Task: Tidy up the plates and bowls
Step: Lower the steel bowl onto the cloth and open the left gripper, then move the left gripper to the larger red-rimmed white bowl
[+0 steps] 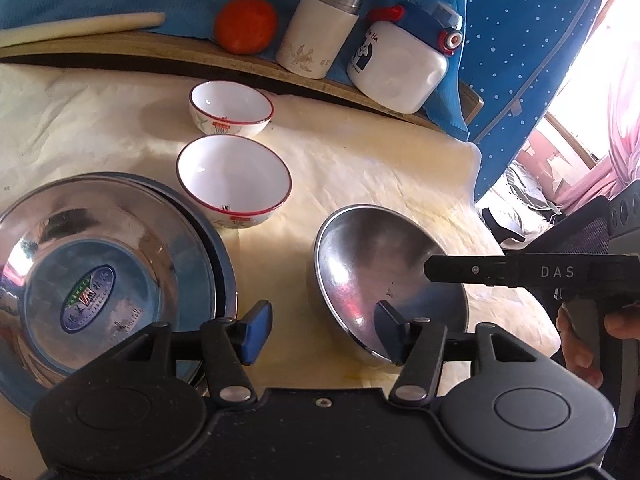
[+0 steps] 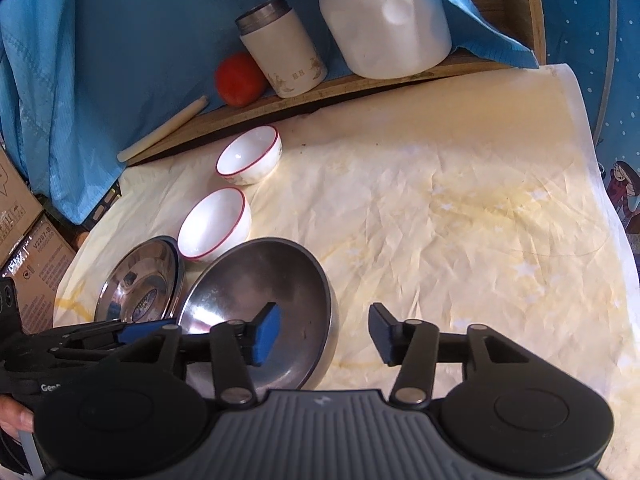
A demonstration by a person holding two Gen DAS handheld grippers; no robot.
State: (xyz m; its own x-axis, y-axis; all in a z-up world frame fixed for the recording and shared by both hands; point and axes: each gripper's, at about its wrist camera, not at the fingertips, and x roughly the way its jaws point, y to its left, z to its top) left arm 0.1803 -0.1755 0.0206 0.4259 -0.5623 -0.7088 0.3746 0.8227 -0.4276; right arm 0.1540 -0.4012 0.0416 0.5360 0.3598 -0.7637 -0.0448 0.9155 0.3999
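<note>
The steel bowl [image 1: 384, 276] served as the landmark, sitting on the cream-covered surface [image 2: 460, 200] with its mouth tipped up toward the grippers, its rim lifted on the far side. To its left lay the stacked steel plates [image 1: 100, 264], flat and open side up, a blue sticker showing in the top one. Behind and to the left of the steel bowl stood the nearer white bowl [image 1: 234, 180], upright, and beyond that the smaller white bowl [image 1: 231, 108]; the two red-rimmed bowls made a line running away toward the wooden shelf [image 1: 168, 50]. On that shelf, far behind the steel bowl, stood an orange [image 1: 245, 25], a white flask [image 1: 316, 32] and a white jug [image 1: 400, 64].

The left gripper [image 1: 320, 330] hung about half open with nothing in it, straddling the steel bowl's near-left rim. The right gripper [image 2: 324, 334] was likewise half open and empty, one finger over the bowl's inside, the other outside it to the right.
</note>
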